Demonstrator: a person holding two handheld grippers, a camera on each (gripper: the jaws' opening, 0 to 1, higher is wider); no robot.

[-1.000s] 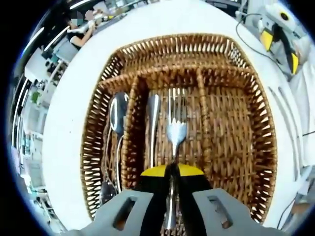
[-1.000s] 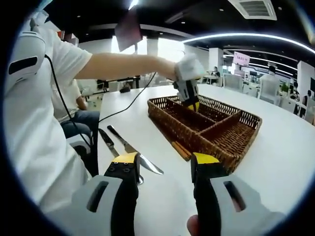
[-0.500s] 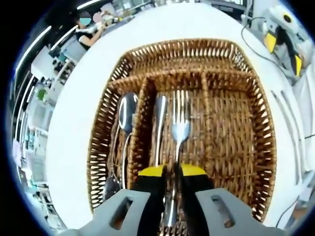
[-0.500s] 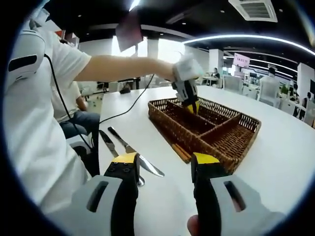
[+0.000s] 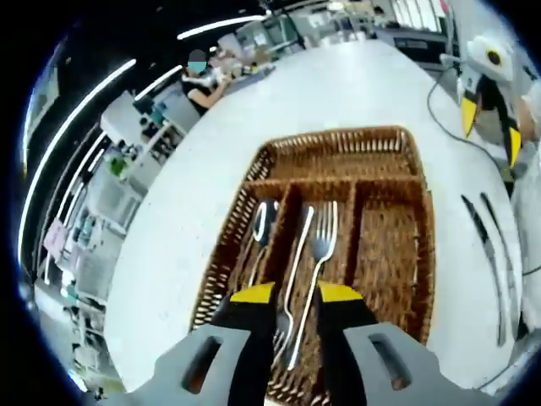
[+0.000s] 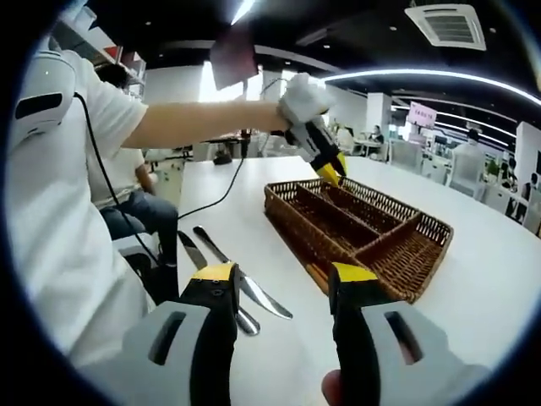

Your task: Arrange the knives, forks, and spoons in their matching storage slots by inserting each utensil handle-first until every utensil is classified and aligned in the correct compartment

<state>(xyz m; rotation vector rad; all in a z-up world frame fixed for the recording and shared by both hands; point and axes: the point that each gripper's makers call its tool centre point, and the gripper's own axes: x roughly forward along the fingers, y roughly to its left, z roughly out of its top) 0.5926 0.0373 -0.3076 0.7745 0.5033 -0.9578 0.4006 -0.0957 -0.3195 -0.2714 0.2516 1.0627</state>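
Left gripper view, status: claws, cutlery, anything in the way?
Left claw open, above the basket. Right claw open, empty. Fork lies in middle slot; two knives wait on table. Nothing blocking.

Left hand-held gripper (image 5: 287, 293) raised, jaws parted and empty, right hand-held gripper (image 6: 282, 279) low, jaws apart

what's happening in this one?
A person with a handheld tool in each hand is sorting cutlery into a wicker tray on a white table. The left tool hangs open above the tray, holding nothing; two forks lie in the middle slot, spoons in the neighbouring one. The right tool is open and empty near two knives lying on the table beside the tray, not yet sorted.
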